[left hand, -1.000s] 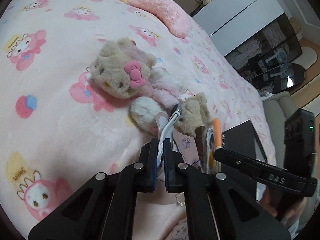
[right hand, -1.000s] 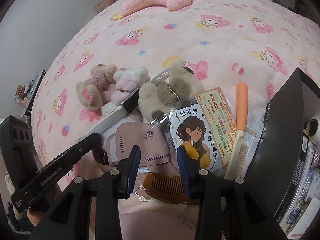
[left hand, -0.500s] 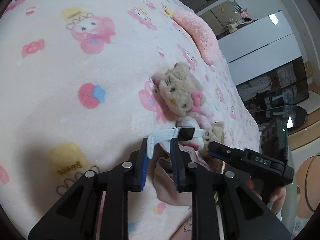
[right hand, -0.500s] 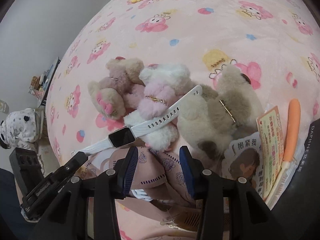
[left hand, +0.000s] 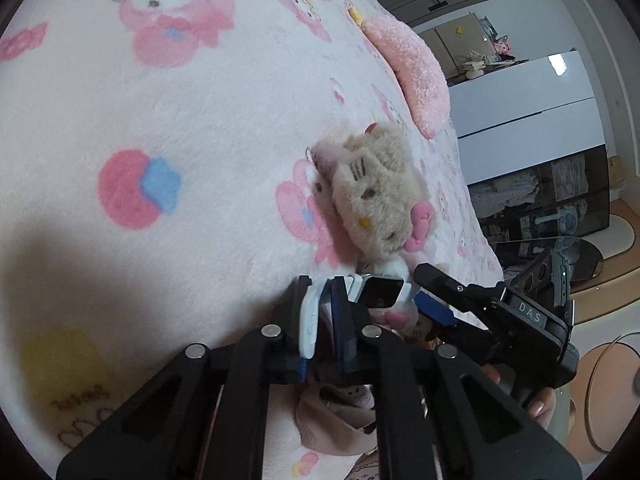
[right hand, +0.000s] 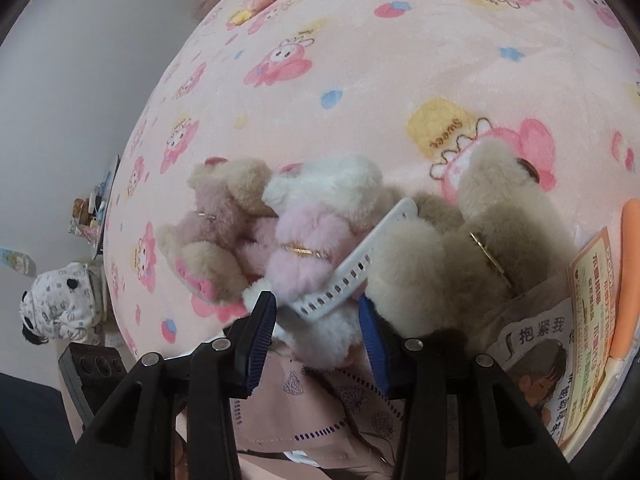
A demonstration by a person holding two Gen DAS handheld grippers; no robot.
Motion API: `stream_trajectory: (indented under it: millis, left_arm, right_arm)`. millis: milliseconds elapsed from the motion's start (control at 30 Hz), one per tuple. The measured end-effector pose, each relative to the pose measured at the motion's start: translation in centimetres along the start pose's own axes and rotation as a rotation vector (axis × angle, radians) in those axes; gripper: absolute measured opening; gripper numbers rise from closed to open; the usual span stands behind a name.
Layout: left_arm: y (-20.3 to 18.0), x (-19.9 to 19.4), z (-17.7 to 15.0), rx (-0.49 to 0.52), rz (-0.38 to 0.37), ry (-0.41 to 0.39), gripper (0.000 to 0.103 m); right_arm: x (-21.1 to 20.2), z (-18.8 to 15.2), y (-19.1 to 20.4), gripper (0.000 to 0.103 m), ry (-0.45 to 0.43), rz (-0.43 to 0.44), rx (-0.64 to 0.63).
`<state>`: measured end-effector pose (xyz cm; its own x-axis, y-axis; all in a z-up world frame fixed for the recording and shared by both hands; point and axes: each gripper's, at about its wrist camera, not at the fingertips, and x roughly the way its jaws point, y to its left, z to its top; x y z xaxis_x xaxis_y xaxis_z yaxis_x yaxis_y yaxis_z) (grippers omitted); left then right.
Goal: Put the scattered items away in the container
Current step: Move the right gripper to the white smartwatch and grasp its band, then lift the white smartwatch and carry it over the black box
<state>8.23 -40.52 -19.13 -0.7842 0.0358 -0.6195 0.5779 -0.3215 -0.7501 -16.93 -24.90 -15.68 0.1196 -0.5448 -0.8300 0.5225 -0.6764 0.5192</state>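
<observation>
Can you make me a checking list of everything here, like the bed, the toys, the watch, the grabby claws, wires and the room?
Surface: pink cartoon-print blanket on a bed.
Job's things: white smartwatch, one strap end between the left fingers, the other strap lying across the pink-white plush; beige kitty plush; big beige plush; container not seen now.
Clutter: orange brush, printed packet, pink face mask, pink cushion.
Grippers: left gripper shut on the strap; right gripper open, hovering over the strap and plush.
Cables: nothing seen.
Surroundings: white cabinet, spotted plush on the floor.
</observation>
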Motion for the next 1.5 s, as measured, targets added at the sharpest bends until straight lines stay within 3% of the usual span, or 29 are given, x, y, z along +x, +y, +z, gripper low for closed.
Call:
stream_trajectory:
  millis: [100,167,267,367,467,533,567,633,667,733,833,967,1233,1400,1500]
  left_arm:
    - [-0.4,-1.7,0.7,0.018,0.051,-0.098,0.007]
    - [-0.1,-2.1,1.0,0.009,0.056,-0.116,0.007]
    - [0.9,-0.7,1.3,-0.042,0.051,-0.047,0.011]
    - [1.7,0.8,0.9,-0.055,0.017,0.003,0.028]
    - [1.9,1.6,1.0,-0.048,0.000,-0.001,0.029]
    - [2.1,2.1,1.4,-0.060,-0.031,-0.005,0.029]
    - [2.3,2.3,1.5,-0.077,-0.036,-0.010,0.029]
    - [2.1,2.5,1.5,-0.089,-0.038,-0.020,0.025]
    - [1.8,2.2,1.5,-0.079,-0.040,-0.030,0.014]
    - [0.9,1.3,1.2,-0.052,-0.058,-0.056,0.006]
    - [-0.7,-0.1,0.9,-0.010,-0.077,-0.078,0.004]
    - [-3.3,-1.2,0.2,0.056,-0.084,-0.074,0.004]
    - [-12.5,-2.5,-4.5,0.257,-0.218,0.066,0.004]
    - [-19.6,0.3,-10.1,0.364,-0.335,0.207,0.004]
    - [-23.7,2.5,-14.4,0.426,-0.360,0.294,0.004]
  right_arm:
    - [-0.9,0.1,0.6,0.036,-0.053,0.014,-0.003]
    - [-1.6,0.1,0.5,0.035,-0.077,0.012,0.014]
    - [-1.2,0.3,0.0,0.035,-0.055,0.012,0.039]
    - [-0.2,0.5,-0.2,0.038,-0.015,-0.010,0.044]
    - [0.6,0.5,0.4,0.043,-0.022,-0.029,0.010]
    - [0.6,0.4,0.7,0.038,-0.034,-0.058,-0.011]
    - [0.4,0.2,0.7,0.029,-0.043,-0.071,-0.017]
    - [0.0,-0.1,0.5,0.026,-0.059,-0.058,-0.012]
    - [-0.2,-0.2,0.4,0.024,-0.066,-0.047,-0.002]
    - [-0.7,-0.6,0.3,0.019,-0.080,-0.039,0.005]
    - [-2.1,-1.2,0.3,0.008,-0.109,-0.033,0.003]
    - [-5.1,-2.1,0.1,0.006,-0.157,-0.007,0.006]
    - [-13.3,-5.8,-1.8,0.005,-0.245,-0.021,0.017]
    - [-20.8,-9.8,-7.0,0.005,-0.337,-0.098,0.093]
    - [-25.1,-12.5,-10.9,0.005,-0.387,-0.155,0.146]
